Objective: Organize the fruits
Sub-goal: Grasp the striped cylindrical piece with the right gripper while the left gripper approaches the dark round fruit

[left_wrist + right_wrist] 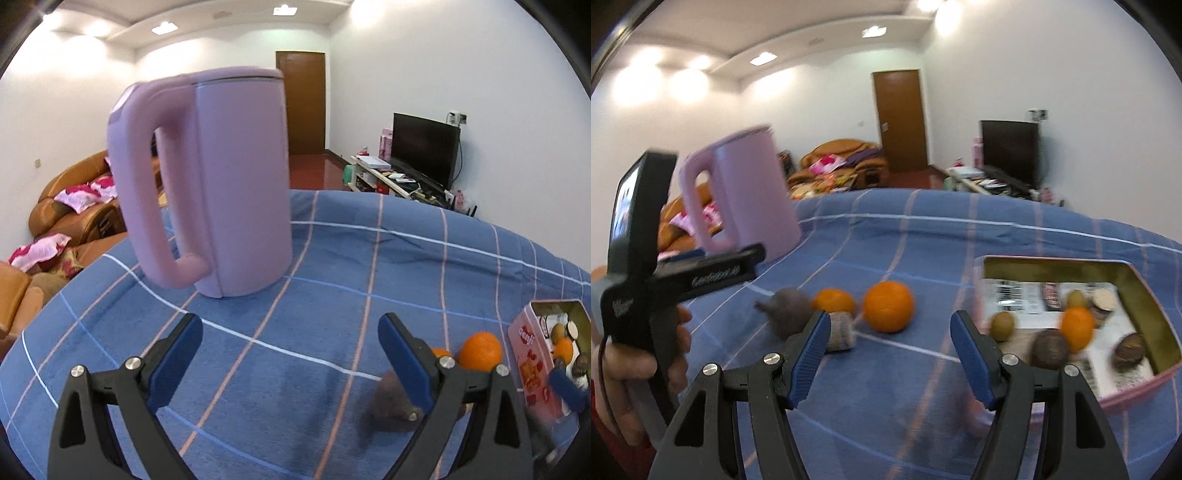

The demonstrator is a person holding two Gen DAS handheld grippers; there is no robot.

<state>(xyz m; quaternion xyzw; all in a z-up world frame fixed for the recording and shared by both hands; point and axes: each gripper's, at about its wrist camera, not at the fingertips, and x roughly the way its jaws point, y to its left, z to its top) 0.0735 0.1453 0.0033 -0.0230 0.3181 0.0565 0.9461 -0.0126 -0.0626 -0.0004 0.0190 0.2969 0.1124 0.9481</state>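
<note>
On the blue checked cloth (923,236) lie a large orange (889,311), a smaller orange (834,301), a dark brown fruit (779,312) and a beige ribbed roll (841,330). My right gripper (890,332) hovers open and empty just before them. To its right, an open pink tin (1145,295) holds a kiwi (1003,325), an orange (1076,328) and dark round fruits (1051,349). My left gripper (291,354) is open and empty over bare cloth. The brown fruit (388,402) lies by its right finger; the large orange (480,350) and the tin (528,354) are further right.
A tall pink kettle (221,184) stands on the cloth ahead of the left gripper. A hand (628,365) holds the left gripper's black handle (646,277) at the left of the right wrist view. Beyond the table are brown sofas (74,214), a TV (424,147) and a door.
</note>
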